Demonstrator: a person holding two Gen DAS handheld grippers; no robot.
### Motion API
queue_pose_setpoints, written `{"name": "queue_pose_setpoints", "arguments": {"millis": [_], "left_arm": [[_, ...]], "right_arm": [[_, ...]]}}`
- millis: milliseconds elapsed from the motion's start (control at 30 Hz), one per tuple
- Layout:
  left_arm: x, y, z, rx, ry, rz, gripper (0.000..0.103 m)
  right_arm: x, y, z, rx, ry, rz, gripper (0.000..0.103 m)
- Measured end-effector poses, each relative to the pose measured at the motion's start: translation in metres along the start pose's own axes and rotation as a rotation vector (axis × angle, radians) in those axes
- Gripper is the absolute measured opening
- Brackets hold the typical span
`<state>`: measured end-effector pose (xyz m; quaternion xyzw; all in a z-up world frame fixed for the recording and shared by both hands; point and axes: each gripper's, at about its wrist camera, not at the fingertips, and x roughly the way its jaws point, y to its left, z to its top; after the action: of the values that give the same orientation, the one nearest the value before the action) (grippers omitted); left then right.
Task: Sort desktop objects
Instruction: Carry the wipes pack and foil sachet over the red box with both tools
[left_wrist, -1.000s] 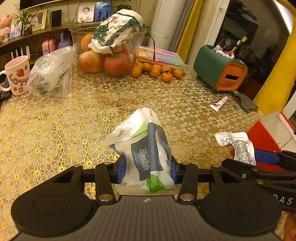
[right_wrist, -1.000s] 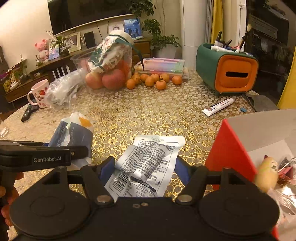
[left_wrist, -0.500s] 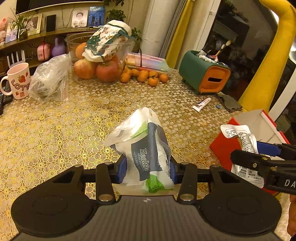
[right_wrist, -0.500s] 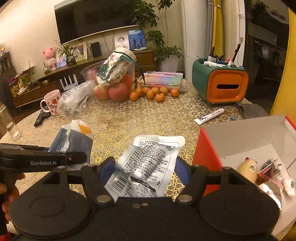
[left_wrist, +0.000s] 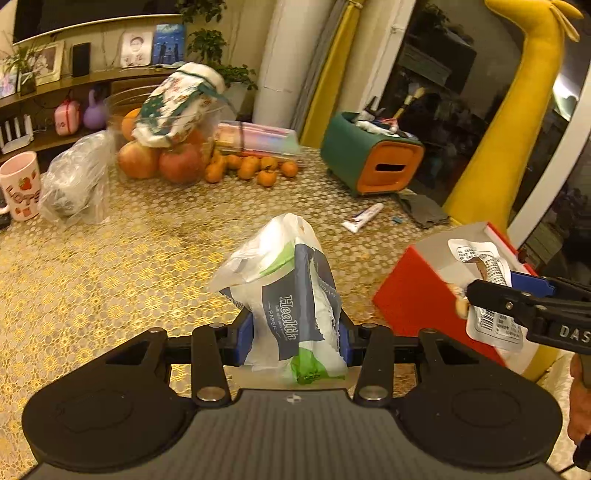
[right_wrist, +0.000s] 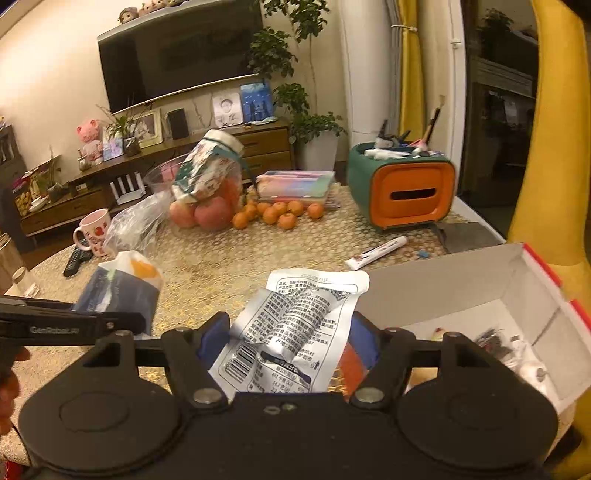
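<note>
- The left gripper (left_wrist: 295, 334) has its blue fingers (left_wrist: 244, 338) squeezed on a crumpled tissue pack (left_wrist: 286, 295). The pack is white, blue and green, and it is lifted above the gold tabletop (left_wrist: 110, 266).
- The right gripper (right_wrist: 286, 341) has its fingers (right_wrist: 212, 338) closed on a white printed packet (right_wrist: 295, 325). The packet is crinkled and has a barcode near the bottom.
- The left view shows the packet hanging over the open red box (left_wrist: 413, 295) at the right edge of the tabletop. A bit of the person's hand (left_wrist: 580, 402) shows at the far right.
- Only the right view looks down into the box (right_wrist: 461, 284). Small things lie on its white floor, but they are too blurry to name.
- The right view also shows the tissue pack from the side, out to the left, with an orange patch on top.
- Farther out, both views show a white tube (left_wrist: 362, 218), a green and orange holder (left_wrist: 369, 162), little oranges (left_wrist: 255, 168), a bowl of apples (left_wrist: 159, 158), a clear plastic bag (left_wrist: 74, 184) and a pink mug (left_wrist: 20, 184).
- Only the right view shows a black remote (right_wrist: 75, 258) beside the mug and a big TV (right_wrist: 177, 55) on the wall.
</note>
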<state>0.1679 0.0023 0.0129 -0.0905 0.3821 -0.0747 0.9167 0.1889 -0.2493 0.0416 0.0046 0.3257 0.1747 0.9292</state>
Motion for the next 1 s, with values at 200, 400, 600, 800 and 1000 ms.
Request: {"name": "queue_pose_setpoints", "arguments": {"millis": [200, 400, 600, 800, 1000], "left_arm": [[0.004, -0.036, 0.007, 0.057, 0.018, -0.048, 0.043], [0.016, -0.081, 0.013, 0.126, 0.037, -0.095, 0.043], [0.031, -0.130, 0.015, 0.200, 0.059, -0.147, 0.043], [0.052, -0.179, 0.016, 0.275, 0.081, -0.186, 0.043], [0.083, -0.211, 0.018, 0.335, 0.108, -0.172, 0.043]], "right_arm": [[-0.012, -0.028, -0.001, 0.025, -0.004, -0.032, 0.069], [-0.026, -0.063, -0.004, 0.036, -0.002, -0.082, 0.069], [-0.036, -0.104, -0.009, 0.063, 0.008, -0.140, 0.069], [-0.037, -0.132, -0.015, 0.067, 0.019, -0.183, 0.069], [-0.030, -0.160, -0.018, 0.082, 0.033, -0.215, 0.069]]}}
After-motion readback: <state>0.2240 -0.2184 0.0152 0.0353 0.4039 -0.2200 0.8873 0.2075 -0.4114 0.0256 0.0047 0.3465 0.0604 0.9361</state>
